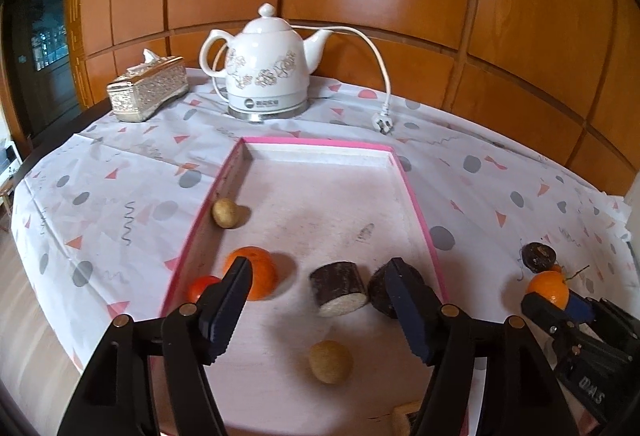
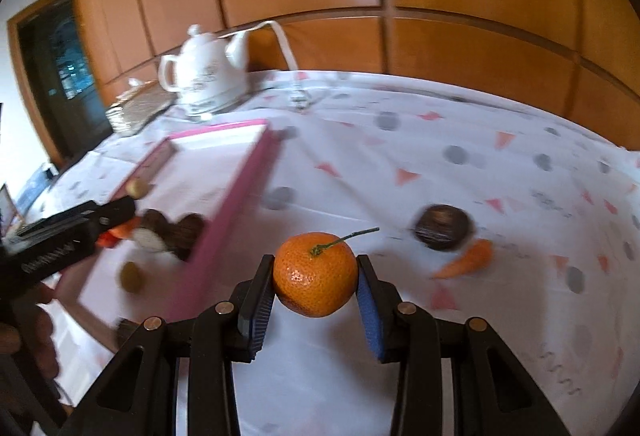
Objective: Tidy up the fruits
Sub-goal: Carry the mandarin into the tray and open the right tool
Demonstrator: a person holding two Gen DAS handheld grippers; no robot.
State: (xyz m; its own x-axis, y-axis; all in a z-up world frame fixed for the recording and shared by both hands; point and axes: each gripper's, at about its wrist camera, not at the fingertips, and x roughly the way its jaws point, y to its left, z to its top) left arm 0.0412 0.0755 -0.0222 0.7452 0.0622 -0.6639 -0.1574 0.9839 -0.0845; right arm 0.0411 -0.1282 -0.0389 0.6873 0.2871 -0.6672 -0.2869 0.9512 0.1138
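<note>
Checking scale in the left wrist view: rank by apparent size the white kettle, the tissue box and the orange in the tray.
1. white kettle
2. tissue box
3. orange
The orange is nearest the camera, so its true size is smaller still.

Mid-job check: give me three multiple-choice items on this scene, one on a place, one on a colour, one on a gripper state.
1. Where is the carrot?
A. in the tray
B. on the tablecloth outside the tray
C. beside the kettle

2. What colour is the tray rim?
A. pink
B. green
C. black

3. What is the right gripper doing?
A. standing open, empty
B. gripping a mandarin
C. gripping a carrot

Answers: 1 B, it lies right of the tray; 2 A, pink edges show; 3 B, both pads press the stemmed mandarin.
</note>
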